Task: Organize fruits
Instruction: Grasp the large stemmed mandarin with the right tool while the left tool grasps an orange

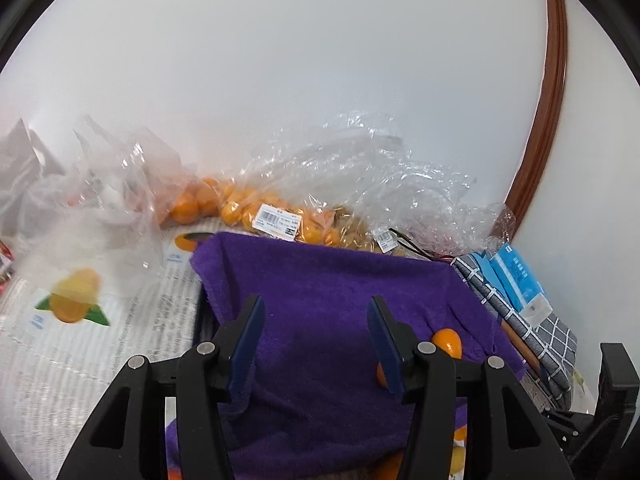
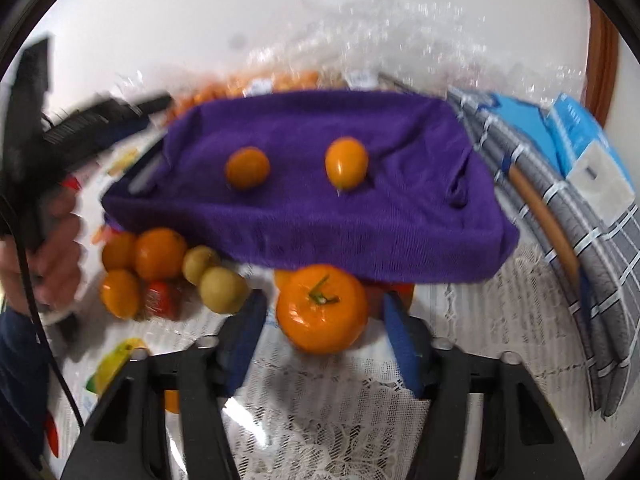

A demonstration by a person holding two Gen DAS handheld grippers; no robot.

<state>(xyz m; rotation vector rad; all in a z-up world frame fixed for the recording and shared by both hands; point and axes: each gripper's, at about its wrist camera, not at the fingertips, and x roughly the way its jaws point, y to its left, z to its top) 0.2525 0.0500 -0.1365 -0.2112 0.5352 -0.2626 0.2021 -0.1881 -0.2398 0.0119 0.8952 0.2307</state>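
Tangerine (image 2: 322, 308) lies on the lace cloth just below the front edge of the purple towel (image 2: 320, 184), between the right gripper (image 2: 324, 336)'s spread blue pads, untouched. Above the towel, the left gripper (image 1: 316, 344) hangs spread and empty (two small oranges (image 2: 247, 168) already rest there, probably the sorting spot).

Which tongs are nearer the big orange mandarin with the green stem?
Right. The right tongs sit open with the big stemmed mandarin just ahead, between their blue pads. The left tongs hover open over the purple towel, away from it.
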